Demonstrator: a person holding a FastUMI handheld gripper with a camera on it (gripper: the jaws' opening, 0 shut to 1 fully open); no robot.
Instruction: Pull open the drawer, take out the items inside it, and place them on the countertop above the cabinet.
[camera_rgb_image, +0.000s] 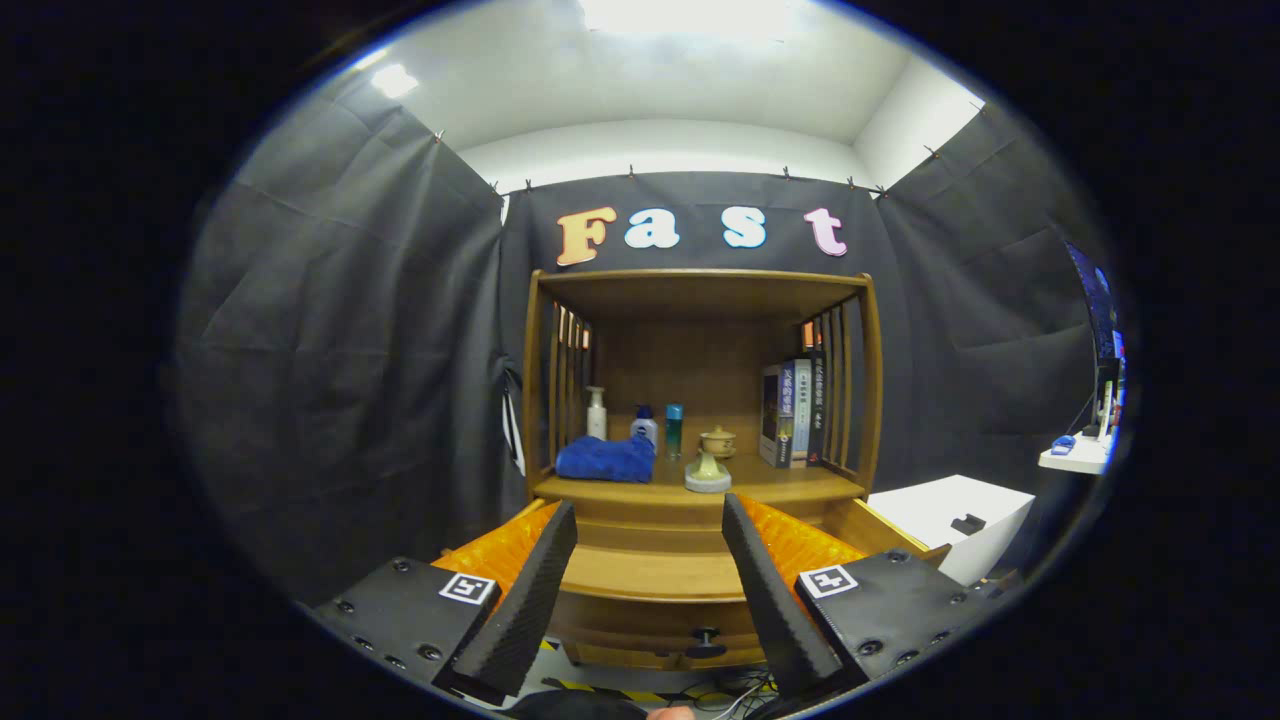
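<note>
A wooden cabinet (700, 440) stands against the black cloth wall, with an open shelf bay framed by slatted sides. Its countertop (790, 485) carries a folded blue cloth (606, 460) at the left and a row of upright books (793, 412) at the right. Between them stand a white pump bottle (596, 412), a small blue-capped bottle (645, 425), a teal canister (675, 428), a small lidded ceramic cup (718, 440) and a pale cone-shaped piece (708, 473) at the front. Below the countertop the drawer (655, 575) juts forward, pulled out; its inside is hidden from this angle. Lower down, a dark round knob (706, 640) sits on a wooden front. A white box (950, 520) stands to the right of the cabinet. The gripper (650, 570) hangs before the drawer, fingers spread wide and holding nothing
</note>
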